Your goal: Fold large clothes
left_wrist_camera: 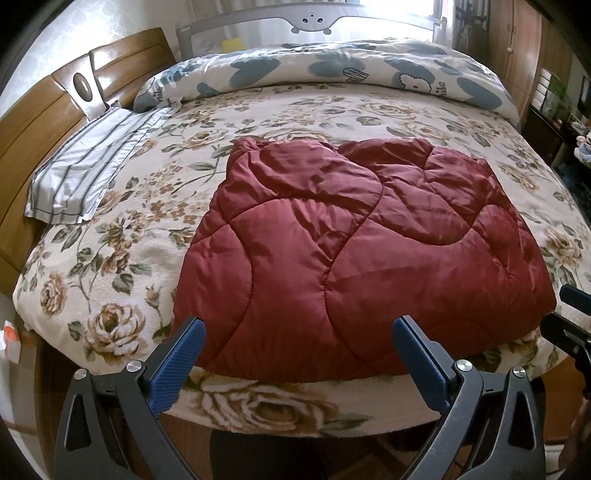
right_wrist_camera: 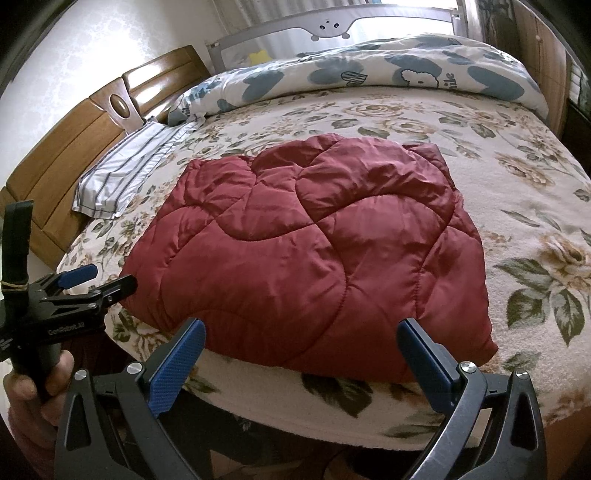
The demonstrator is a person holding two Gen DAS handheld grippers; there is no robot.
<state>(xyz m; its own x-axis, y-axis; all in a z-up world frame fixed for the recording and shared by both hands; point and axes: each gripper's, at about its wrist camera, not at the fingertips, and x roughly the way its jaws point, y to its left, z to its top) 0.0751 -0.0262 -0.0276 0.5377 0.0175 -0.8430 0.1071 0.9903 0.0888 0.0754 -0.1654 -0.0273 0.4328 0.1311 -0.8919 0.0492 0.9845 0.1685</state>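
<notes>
Two handheld grippers are seen at the near edge of a bed spread with a cream fleece blanket printed with brown roses and green leaves (left_wrist_camera: 122,258). At far left a curved wooden headboard with an oval metal inlay (left_wrist_camera: 44,122) is found, and a white pillow with grey stripes (left_wrist_camera: 92,162) is laid flat just beside it. Toward the middle, the task's garment, a dark red quilted padded coat with wavy stitching (left_wrist_camera: 351,258), is spread in a folded, roughly rectangular bundle on the blanket, its near hem reaching almost to the bed's front edge. The left gripper (left_wrist_camera: 299,332) is held low before that hem with its blue-padded jaws set wide apart and nothing between them; it is also caught at the left margin of the right wrist view, grasped by a hand (right_wrist_camera: 33,384). The right gripper (right_wrist_camera: 301,334) is likewise spread wide and empty, poised before the coat's near right portion without touching it. Behind the coat a rolled white duvet with blue-grey cartoon shapes (left_wrist_camera: 332,70) is stretched across the far side, backed by a grey bed rail (left_wrist_camera: 314,18), and a wooden wardrobe (left_wrist_camera: 517,48) is seen at far right
</notes>
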